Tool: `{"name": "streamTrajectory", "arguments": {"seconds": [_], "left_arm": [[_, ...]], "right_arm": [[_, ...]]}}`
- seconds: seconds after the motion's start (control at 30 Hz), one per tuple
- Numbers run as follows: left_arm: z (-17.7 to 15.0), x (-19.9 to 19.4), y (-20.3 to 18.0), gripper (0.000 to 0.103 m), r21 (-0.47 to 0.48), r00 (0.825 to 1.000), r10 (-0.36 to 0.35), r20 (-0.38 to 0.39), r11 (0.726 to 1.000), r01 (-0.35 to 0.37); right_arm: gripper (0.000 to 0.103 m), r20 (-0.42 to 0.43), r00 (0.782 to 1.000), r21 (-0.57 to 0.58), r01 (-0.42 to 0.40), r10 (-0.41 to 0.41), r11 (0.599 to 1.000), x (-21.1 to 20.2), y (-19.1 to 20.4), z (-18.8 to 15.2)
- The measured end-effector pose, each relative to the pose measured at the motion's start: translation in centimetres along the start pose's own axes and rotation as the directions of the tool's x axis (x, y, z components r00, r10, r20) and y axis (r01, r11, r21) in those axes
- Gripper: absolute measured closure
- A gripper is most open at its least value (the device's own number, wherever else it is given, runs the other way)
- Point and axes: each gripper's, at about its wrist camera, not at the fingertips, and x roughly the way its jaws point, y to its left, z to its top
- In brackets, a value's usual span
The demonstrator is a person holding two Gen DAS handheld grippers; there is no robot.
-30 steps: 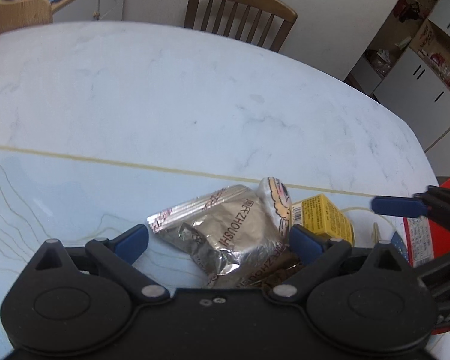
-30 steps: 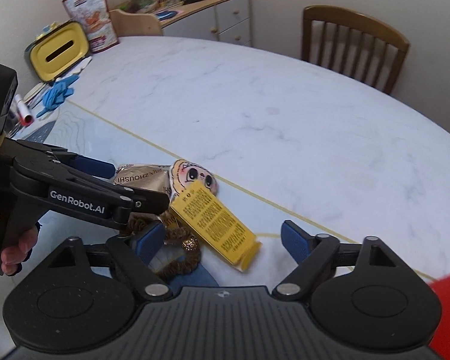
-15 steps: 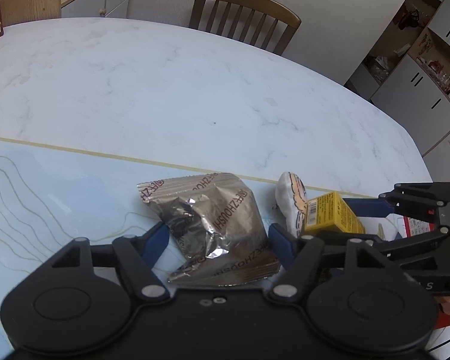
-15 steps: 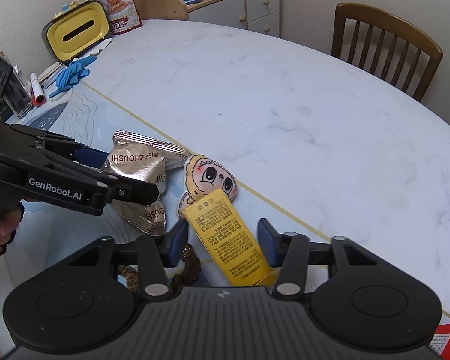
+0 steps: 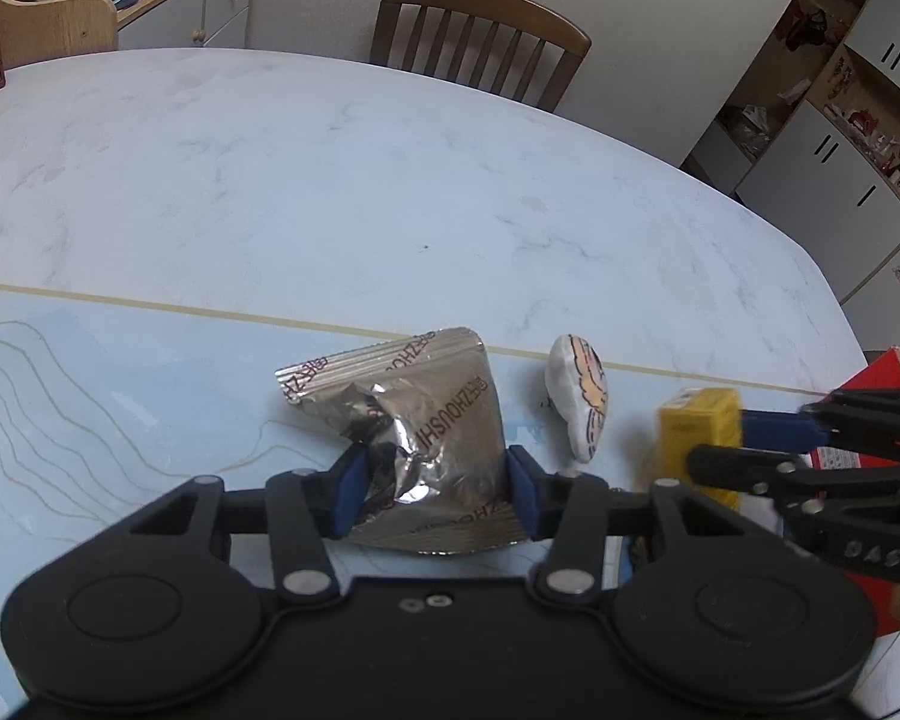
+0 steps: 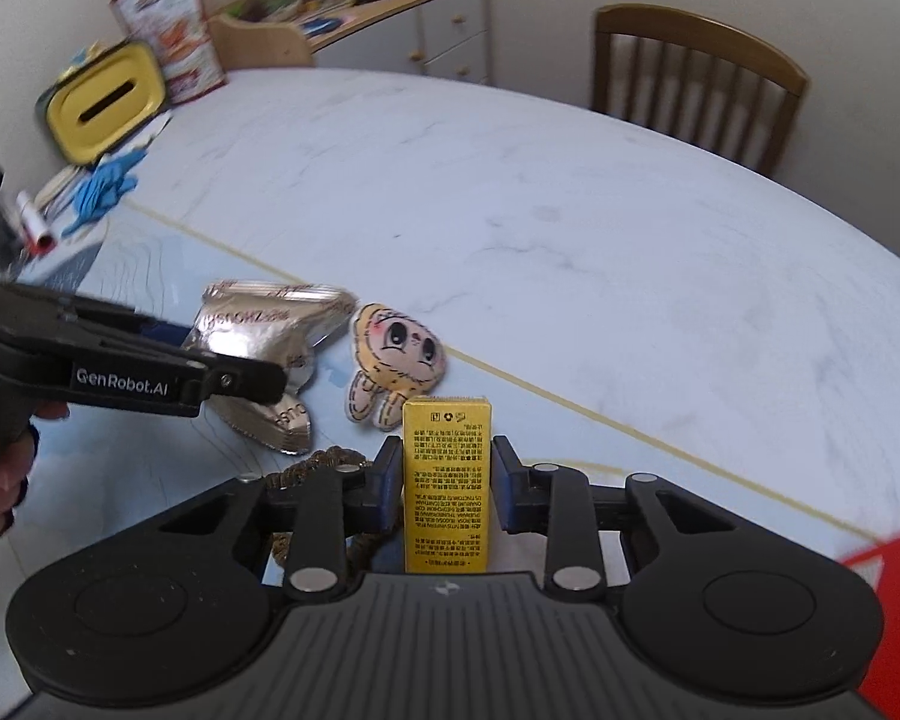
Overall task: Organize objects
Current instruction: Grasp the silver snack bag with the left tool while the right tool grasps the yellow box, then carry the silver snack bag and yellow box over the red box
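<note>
Silver crinkled foil packet [image 5: 432, 420] printed "ZHOUSHI", frame centre, pinched by left gripper [image 5: 432, 489] | yellow printed carton [image 6: 447, 480], lower centre, clamped in right gripper [image 6: 447, 480] | "GenRobot.AI" on left arm

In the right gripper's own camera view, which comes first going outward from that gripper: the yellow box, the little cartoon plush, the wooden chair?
1. yellow box: between the right gripper's fingers.
2. cartoon plush: on the mat just past the box, slightly left.
3. wooden chair: beyond the table's far edge, upper right.
</note>
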Motion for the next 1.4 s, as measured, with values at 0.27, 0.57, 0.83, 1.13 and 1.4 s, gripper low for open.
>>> {"name": "streamTrajectory", "arguments": {"seconds": [0.27, 0.57, 0.83, 1.13, 1.4], "left_arm": [[-0.7, -2.4, -0.7, 0.057, -0.003, 0.999, -0.018, 0.032, 1.000, 0.018], [-1.9, -7.8, -3.5, 0.057, 0.005, 0.994, -0.077, 0.079, 0.997, 0.077], [-2.8, -11.7, -7.4, 0.057, 0.057, 0.986, -0.122, 0.112, 0.992, 0.116], [-3.3, -13.2, -13.5, 0.057, 0.134, 0.977, -0.178, 0.115, 0.978, 0.162], [-4.1, -12.2, -19.5, 0.057, 0.203, 0.970, -0.226, 0.095, 0.958, 0.203]], "right_arm": [[0.074, 0.045, 0.999, 0.131, 0.008, -0.014, 0.991, -4.7, 0.0, -1.7], [0.074, 0.107, 0.994, 0.197, -0.004, -0.017, 0.980, -11.0, 1.1, -3.7], [0.074, 0.165, 0.986, 0.233, -0.006, -0.033, 0.973, -15.9, 0.5, -5.5], [0.074, 0.185, 0.981, 0.271, 0.011, -0.063, 0.963, -20.2, -2.6, -8.0], [0.074, 0.204, 0.973, 0.328, 0.035, -0.107, 0.944, -23.3, -7.3, -10.5]]}}
